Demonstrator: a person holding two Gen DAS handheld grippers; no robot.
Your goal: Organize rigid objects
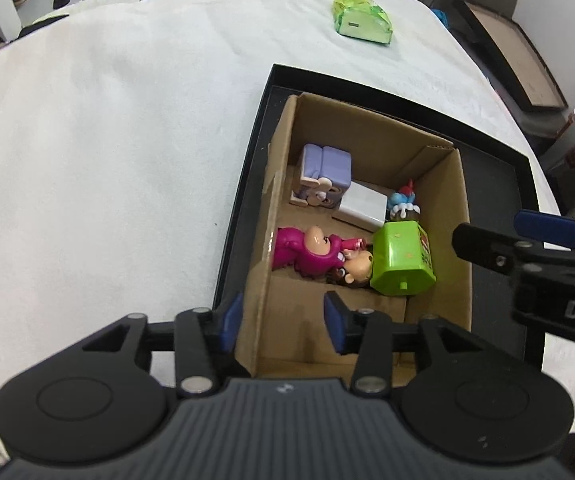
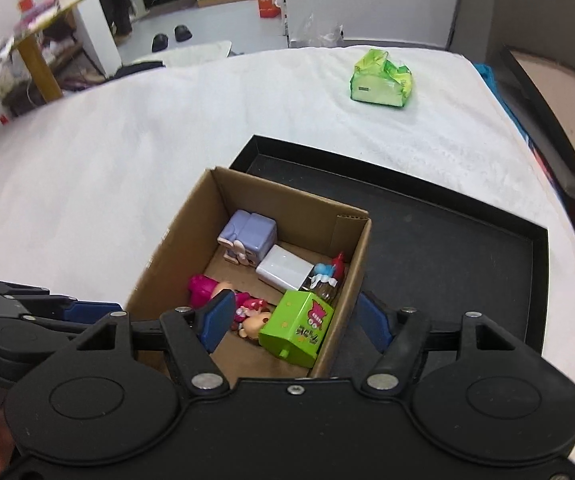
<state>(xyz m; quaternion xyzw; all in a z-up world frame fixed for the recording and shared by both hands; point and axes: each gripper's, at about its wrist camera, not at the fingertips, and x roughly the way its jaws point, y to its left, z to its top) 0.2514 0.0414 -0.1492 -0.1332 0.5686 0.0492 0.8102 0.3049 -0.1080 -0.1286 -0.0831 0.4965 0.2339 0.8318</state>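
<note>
Toys lie packed in the cardboard box (image 2: pixel 191 248); both grippers (image 1: pixel 283 322) (image 2: pixel 293 322) straddle its walls, fingers spread; next, probably grip and lift.

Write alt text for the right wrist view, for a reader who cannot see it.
An open cardboard box stands in a black tray on a white cloth, holding a green toy block, a pink figure, a lavender toy and a white block. The open right tool straddles the box's right wall; a green packet lies beyond.
</note>
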